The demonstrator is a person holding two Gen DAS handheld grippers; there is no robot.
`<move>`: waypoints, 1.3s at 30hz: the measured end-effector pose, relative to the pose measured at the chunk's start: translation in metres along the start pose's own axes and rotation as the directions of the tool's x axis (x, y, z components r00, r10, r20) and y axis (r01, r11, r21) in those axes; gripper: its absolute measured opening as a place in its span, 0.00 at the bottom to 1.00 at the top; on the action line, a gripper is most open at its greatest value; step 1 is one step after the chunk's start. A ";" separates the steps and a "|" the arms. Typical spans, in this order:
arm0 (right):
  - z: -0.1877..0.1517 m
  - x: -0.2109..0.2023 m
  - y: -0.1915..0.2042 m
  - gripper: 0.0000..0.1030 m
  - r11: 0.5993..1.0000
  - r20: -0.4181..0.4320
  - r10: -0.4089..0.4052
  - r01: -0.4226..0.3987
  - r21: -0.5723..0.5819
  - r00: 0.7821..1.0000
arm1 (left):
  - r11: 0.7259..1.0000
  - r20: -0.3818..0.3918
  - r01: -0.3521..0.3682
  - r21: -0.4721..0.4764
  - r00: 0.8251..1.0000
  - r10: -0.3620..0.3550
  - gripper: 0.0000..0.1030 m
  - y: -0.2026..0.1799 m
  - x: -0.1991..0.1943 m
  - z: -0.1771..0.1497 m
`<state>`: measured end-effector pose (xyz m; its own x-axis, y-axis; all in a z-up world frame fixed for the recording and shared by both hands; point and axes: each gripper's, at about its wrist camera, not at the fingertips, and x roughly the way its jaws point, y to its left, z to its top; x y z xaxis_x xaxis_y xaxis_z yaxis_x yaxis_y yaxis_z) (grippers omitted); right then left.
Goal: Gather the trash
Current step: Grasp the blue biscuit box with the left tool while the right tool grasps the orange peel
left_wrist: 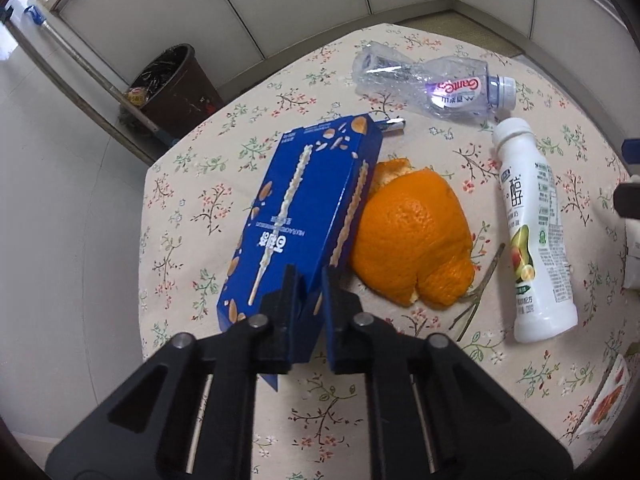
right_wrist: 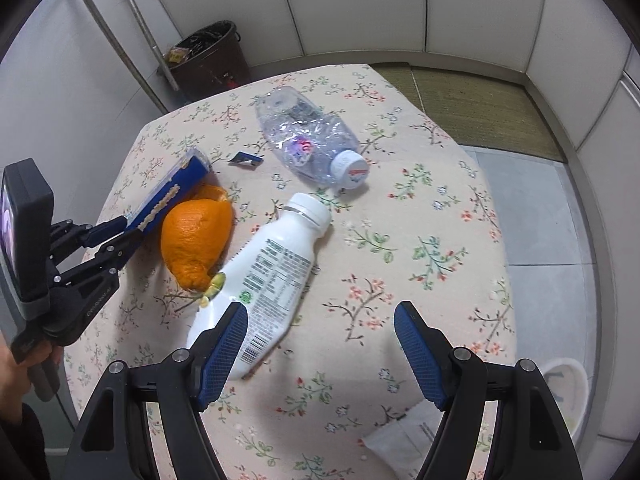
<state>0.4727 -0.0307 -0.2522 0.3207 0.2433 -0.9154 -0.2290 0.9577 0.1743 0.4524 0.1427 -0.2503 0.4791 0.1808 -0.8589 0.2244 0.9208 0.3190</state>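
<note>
Left wrist view: the left gripper [left_wrist: 310,280] has its fingers pinching the near end of the blue snack box [left_wrist: 304,216], which lies on the bench [left_wrist: 192,184] touching the orange peel [left_wrist: 412,236]. I'd lift straight up so the peel doesn't drag, then head for the bin [left_wrist: 176,84] beyond the far edge.

Right wrist view: the right gripper [right_wrist: 320,352] points steeply down, fingers spread wide and holding nothing, one pad beside the white bottle's [right_wrist: 264,284] base. The crushed clear bottle [right_wrist: 308,140] lies further off.
</note>
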 end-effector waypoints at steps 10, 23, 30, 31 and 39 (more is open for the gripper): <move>0.008 0.003 0.020 0.75 1.000 0.002 0.006 -0.006 -0.029 1.000 | 0.984 0.060 0.172 -0.051 0.984 -0.169 0.77 0.038 -0.012 -0.002; 0.019 0.008 0.029 0.75 0.998 -0.002 -0.013 0.012 -0.057 1.000 | 0.960 -0.024 0.276 -0.047 0.961 -0.277 0.79 0.065 0.034 0.012; 0.029 0.019 0.047 0.75 0.996 -0.007 0.011 -0.012 -0.089 1.000 | 0.958 -0.083 0.284 -0.027 0.955 -0.285 0.79 0.056 0.059 0.013; 0.030 0.021 0.050 0.75 0.996 -0.009 0.013 -0.014 -0.093 1.000 | 0.961 -0.084 0.276 -0.020 0.957 -0.277 0.79 0.054 0.061 0.012; 0.037 0.037 0.073 0.75 0.991 -0.010 0.016 -0.017 -0.135 1.000 | 0.966 -0.019 0.259 -0.021 0.966 -0.259 0.33 0.042 0.046 0.001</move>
<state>0.5016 0.0539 -0.2601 0.3082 0.2569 -0.9160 -0.3568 0.9238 0.1390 0.4849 0.1893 -0.2762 0.3887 -0.0576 -0.9196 0.3231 0.9432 0.0775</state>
